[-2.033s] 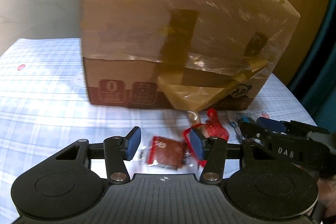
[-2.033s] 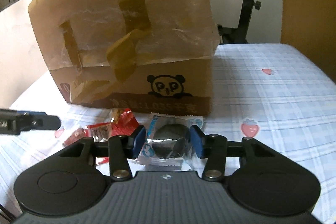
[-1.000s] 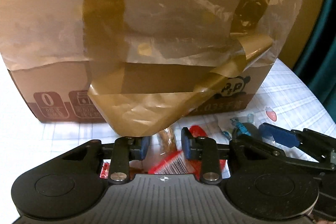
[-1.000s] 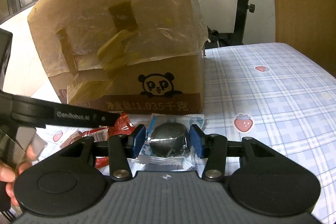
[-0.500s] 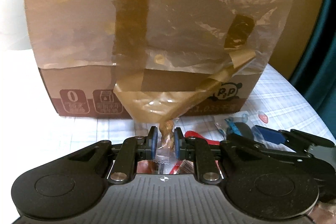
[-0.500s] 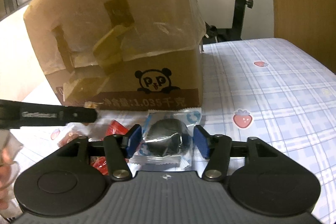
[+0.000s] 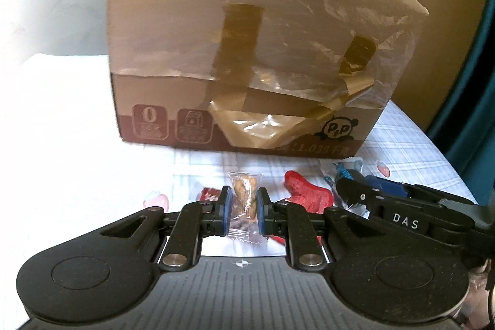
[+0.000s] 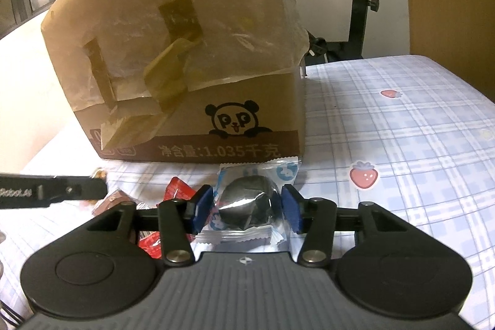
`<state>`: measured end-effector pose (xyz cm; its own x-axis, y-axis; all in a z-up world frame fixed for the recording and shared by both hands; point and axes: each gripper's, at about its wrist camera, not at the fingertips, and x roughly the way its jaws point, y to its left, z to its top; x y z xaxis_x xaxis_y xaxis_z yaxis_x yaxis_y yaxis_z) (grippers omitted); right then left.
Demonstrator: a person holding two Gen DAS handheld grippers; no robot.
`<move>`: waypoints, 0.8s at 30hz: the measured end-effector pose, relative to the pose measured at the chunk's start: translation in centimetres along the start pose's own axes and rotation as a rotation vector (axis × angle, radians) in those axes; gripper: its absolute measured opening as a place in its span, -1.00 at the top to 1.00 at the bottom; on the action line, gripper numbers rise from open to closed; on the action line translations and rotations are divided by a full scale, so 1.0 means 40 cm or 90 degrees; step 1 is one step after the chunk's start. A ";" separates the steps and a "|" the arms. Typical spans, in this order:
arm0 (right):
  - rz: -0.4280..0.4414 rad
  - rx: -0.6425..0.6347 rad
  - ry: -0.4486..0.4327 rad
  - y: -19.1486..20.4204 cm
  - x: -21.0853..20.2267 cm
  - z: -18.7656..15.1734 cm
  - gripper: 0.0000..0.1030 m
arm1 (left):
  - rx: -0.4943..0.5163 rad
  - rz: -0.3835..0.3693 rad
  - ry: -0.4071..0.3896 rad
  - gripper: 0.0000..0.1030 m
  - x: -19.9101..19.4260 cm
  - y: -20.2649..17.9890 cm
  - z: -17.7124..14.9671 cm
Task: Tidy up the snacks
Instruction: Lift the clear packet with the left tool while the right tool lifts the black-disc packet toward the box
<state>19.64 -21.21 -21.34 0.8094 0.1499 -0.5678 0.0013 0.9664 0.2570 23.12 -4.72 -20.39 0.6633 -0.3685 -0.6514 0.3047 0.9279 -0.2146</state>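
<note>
The left gripper (image 7: 244, 211) is clamped on a clear-wrapped brown nut snack (image 7: 245, 201), long axis running away toward the tall plastic-lined cardboard box (image 7: 247, 57). The right gripper (image 8: 244, 207) is closing, its blue pads (image 8: 292, 206) flanking a round dark sweet in a clear blue-printed wrapper (image 8: 250, 203), crimped ends fore and aft, on the checked cloth (image 8: 402, 144).

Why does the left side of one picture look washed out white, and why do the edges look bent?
Left wrist view: strong light blows out the cloth left of the cardboard box, hiding its plaid; the box looks slightly blurred. Right wrist view: exposure is more even, the plaid shows clearly, and glare glints on the dark round snack. Both views: a fisheye lens curves straight edges and darkens the corners.
</note>
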 end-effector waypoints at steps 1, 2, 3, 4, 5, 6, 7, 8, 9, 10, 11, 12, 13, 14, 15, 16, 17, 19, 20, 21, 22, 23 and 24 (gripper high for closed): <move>0.000 -0.001 0.000 0.000 -0.001 0.000 0.00 | -0.003 0.001 0.000 0.66 0.001 0.001 -0.003; 0.001 -0.001 0.000 0.001 -0.001 0.000 0.01 | -0.005 0.000 0.000 0.66 -0.012 0.009 -0.005; 0.001 -0.003 0.000 0.001 -0.002 0.000 0.01 | -0.007 0.002 -0.001 0.66 -0.014 0.010 -0.006; 0.002 -0.004 0.000 0.002 -0.002 0.000 0.01 | -0.008 0.003 -0.001 0.66 -0.013 0.010 -0.006; 0.002 -0.005 0.000 0.003 -0.002 0.000 0.01 | -0.009 0.004 -0.002 0.66 -0.016 0.011 -0.005; 0.002 -0.006 0.000 0.005 -0.003 0.000 0.02 | -0.011 0.006 -0.003 0.66 -0.017 0.012 -0.005; 0.003 -0.006 0.000 0.006 -0.003 0.000 0.02 | -0.013 0.008 -0.003 0.66 -0.020 0.014 -0.004; 0.002 -0.007 -0.001 0.007 -0.004 -0.001 0.03 | -0.016 0.008 -0.005 0.66 -0.024 0.016 -0.001; -0.002 -0.008 -0.002 0.008 -0.007 -0.001 0.03 | -0.020 0.008 -0.008 0.66 -0.029 0.020 0.001; -0.006 -0.011 -0.002 0.011 -0.009 0.000 0.04 | -0.024 0.010 -0.012 0.66 -0.037 0.024 0.004; -0.007 -0.015 0.001 0.014 -0.011 0.002 0.05 | -0.026 0.009 -0.019 0.66 -0.043 0.028 0.007; -0.007 -0.018 0.002 0.016 -0.014 0.004 0.06 | -0.027 0.010 -0.025 0.66 -0.052 0.032 0.011; -0.005 -0.021 0.004 0.018 -0.019 0.006 0.06 | -0.028 0.010 -0.031 0.66 -0.058 0.035 0.014; -0.003 -0.020 0.004 0.019 -0.025 0.008 0.06 | -0.029 0.010 -0.036 0.66 -0.066 0.039 0.017; -0.001 -0.018 0.001 0.019 -0.035 0.011 0.07 | -0.032 0.009 -0.042 0.66 -0.074 0.043 0.021; -0.002 -0.019 -0.002 0.022 -0.045 0.015 0.07 | -0.036 0.008 -0.046 0.66 -0.080 0.047 0.025; -0.003 -0.021 -0.006 0.023 -0.055 0.018 0.07 | -0.039 0.007 -0.050 0.66 -0.085 0.050 0.028; 0.001 -0.023 -0.016 0.027 -0.075 0.028 0.07 | -0.043 0.005 -0.057 0.66 -0.094 0.055 0.036; 0.003 -0.025 -0.020 0.030 -0.083 0.033 0.07 | -0.044 0.005 -0.061 0.66 -0.099 0.057 0.041; 0.005 -0.028 -0.024 0.034 -0.092 0.039 0.07 | -0.044 0.004 -0.065 0.66 -0.103 0.058 0.047; 0.007 -0.030 -0.029 0.038 -0.103 0.046 0.07 | -0.045 0.003 -0.069 0.66 -0.106 0.057 0.052; 0.009 -0.031 -0.036 0.042 -0.113 0.053 0.07 | -0.044 0.001 -0.073 0.66 -0.111 0.058 0.059; 0.010 -0.032 -0.043 0.044 -0.122 0.060 0.07 | -0.041 -0.001 -0.078 0.66 -0.118 0.058 0.066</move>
<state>17.10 -20.73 -16.21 0.8467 0.1527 -0.5097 -0.0398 0.9734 0.2255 22.52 -0.99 -15.90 0.7429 -0.3699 -0.5580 0.2631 0.9278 -0.2647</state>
